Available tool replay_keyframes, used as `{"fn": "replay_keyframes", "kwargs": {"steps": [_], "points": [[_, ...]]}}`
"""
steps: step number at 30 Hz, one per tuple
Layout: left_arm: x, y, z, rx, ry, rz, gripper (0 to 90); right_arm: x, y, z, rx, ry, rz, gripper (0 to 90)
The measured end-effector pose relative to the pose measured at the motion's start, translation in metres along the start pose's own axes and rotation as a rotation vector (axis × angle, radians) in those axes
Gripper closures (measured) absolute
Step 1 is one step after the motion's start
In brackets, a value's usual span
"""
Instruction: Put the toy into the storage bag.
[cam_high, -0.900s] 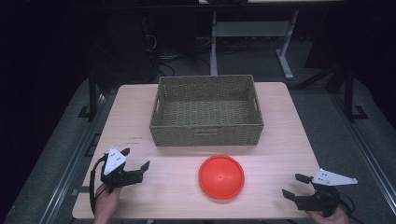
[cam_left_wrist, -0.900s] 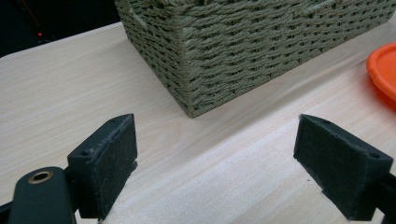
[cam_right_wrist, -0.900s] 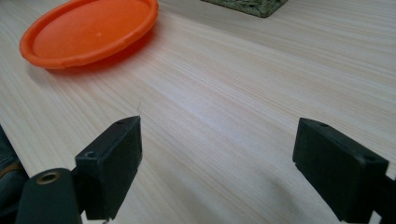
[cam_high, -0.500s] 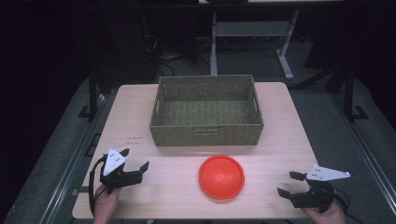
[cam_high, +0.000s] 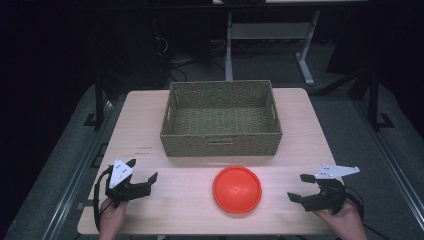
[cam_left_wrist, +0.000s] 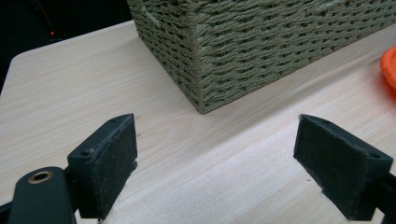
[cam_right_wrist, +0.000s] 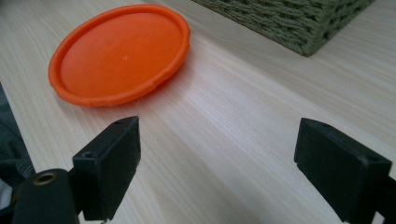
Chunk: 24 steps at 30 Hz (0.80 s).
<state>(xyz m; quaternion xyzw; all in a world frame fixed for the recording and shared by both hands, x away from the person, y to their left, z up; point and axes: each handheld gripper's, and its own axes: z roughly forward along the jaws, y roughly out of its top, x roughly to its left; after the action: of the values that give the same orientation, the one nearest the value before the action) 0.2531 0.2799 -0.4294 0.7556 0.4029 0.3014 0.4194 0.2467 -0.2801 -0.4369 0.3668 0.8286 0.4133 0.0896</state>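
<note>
An orange plastic plate (cam_high: 237, 189) lies upside down on the wooden table (cam_high: 300, 150), just in front of an empty woven basket (cam_high: 221, 118). My right gripper (cam_high: 299, 187) is to the right of the plate, low over the table, jaws wide open and pointed at the plate (cam_right_wrist: 119, 53), nothing between them. My left gripper (cam_high: 142, 170) stands open near the front left corner, facing the basket's corner (cam_left_wrist: 201, 56), with bare table between its jaws; the plate's rim (cam_left_wrist: 388, 65) peeks in at the right edge.
The basket fills the table's back middle. The front table edge runs just below both hands. Dark floor, a table frame (cam_high: 270, 30) and cables lie beyond the far edge.
My right gripper has slid left, toward the orange plate. The left gripper, the plate and the basket have kept still.
</note>
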Motion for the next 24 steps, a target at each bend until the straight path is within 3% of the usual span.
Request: {"fn": "replay_keyframes", "kwargs": {"steps": [6,20,24], "points": [[0.001,0.000,-0.002,0.002,0.008,-0.001,12.8,0.005,0.025,0.015,0.046,0.031,-0.001,14.8],[0.001,-0.001,-0.003,-0.001,0.014,0.001,12.8,0.016,0.055,0.050,0.128,0.111,-0.010,16.1],[0.001,-0.001,-0.003,0.000,0.015,0.000,12.8,0.018,0.062,0.057,0.149,0.110,-0.011,16.4]]}}
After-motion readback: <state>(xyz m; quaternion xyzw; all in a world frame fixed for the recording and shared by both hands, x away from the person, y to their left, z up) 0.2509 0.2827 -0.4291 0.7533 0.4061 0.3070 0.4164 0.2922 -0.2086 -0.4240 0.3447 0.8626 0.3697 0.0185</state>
